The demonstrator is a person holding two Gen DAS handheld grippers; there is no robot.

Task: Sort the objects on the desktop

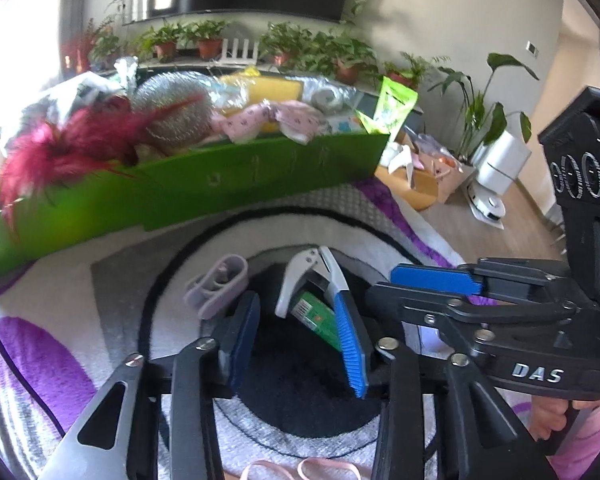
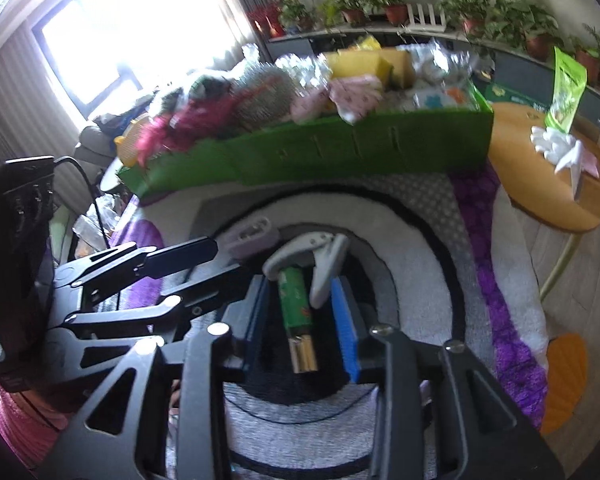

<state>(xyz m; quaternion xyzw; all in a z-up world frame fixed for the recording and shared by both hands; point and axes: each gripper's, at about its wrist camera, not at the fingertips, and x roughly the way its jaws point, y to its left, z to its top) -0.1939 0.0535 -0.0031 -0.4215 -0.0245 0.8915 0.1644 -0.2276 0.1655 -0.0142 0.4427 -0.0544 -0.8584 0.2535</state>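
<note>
Green box (image 1: 260, 168) heaped with feathers, scourer, sponges, cloths. Battery pack (image 2: 298, 312) lying between right gripper (image 2: 306, 328) fingers, unclenched, not touching; white pliers (image 1: 320, 280) between left gripper (image 1: 300, 344) fingers, likewise released.

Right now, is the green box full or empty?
Full. The green box is heaped above its rim with a red feather toy, pink cloth and yellow packets.

On the rug: one white hole punch (image 1: 306, 276), one green battery pack (image 1: 316, 316), one lilac clip-like holder (image 1: 216, 286). One green box (image 1: 220, 184), upper frame. Two hand-held grippers (image 1: 300, 340).
</note>
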